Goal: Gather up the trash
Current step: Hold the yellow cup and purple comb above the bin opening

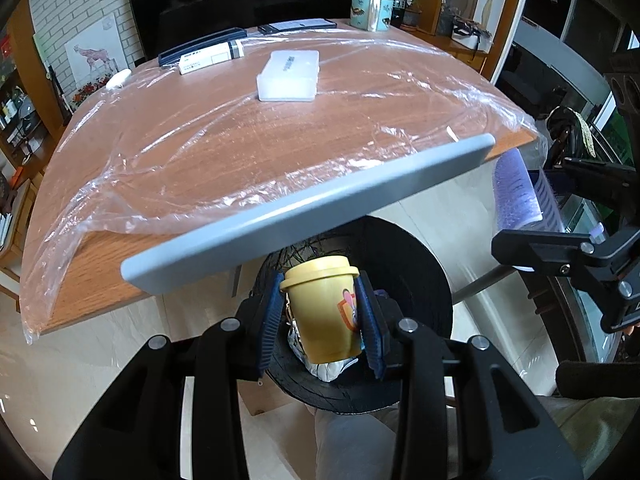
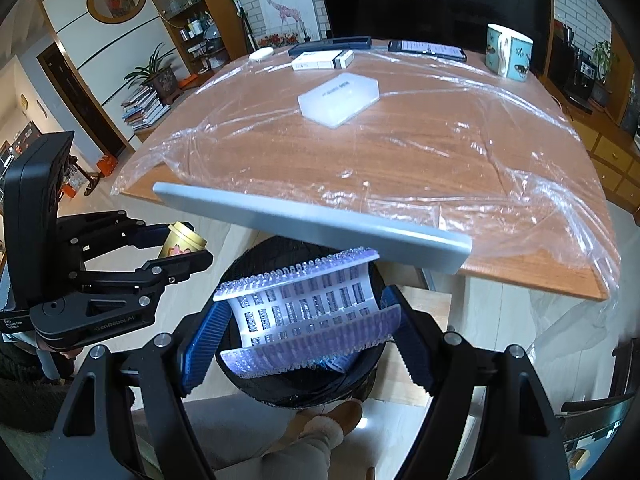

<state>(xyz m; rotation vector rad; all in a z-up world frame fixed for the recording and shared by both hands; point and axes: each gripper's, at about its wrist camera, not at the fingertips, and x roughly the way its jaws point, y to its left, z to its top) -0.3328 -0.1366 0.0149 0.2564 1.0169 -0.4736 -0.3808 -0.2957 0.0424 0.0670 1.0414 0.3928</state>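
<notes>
Clamping a yellow lidded cup [image 1: 326, 312], the left gripper [image 1: 324, 320] hangs over the black bin [image 1: 416, 264] beside the counter [image 1: 240, 140]. The right gripper [image 2: 308, 320] grips a purple spiky roller [image 2: 308, 308] above that bin.

Yellow cup [image 1: 324, 312], purple-studded white sheet [image 2: 308, 308]

I see even, bright daylight in both views. Glare streaks the plastic sheet [image 1: 224, 148] over the table [image 1: 100, 292]. Beyond that table the room bends and darkens into black fisheye corners. The grey bar [image 2: 312, 220] at its near edge looks slightly soft.
</notes>
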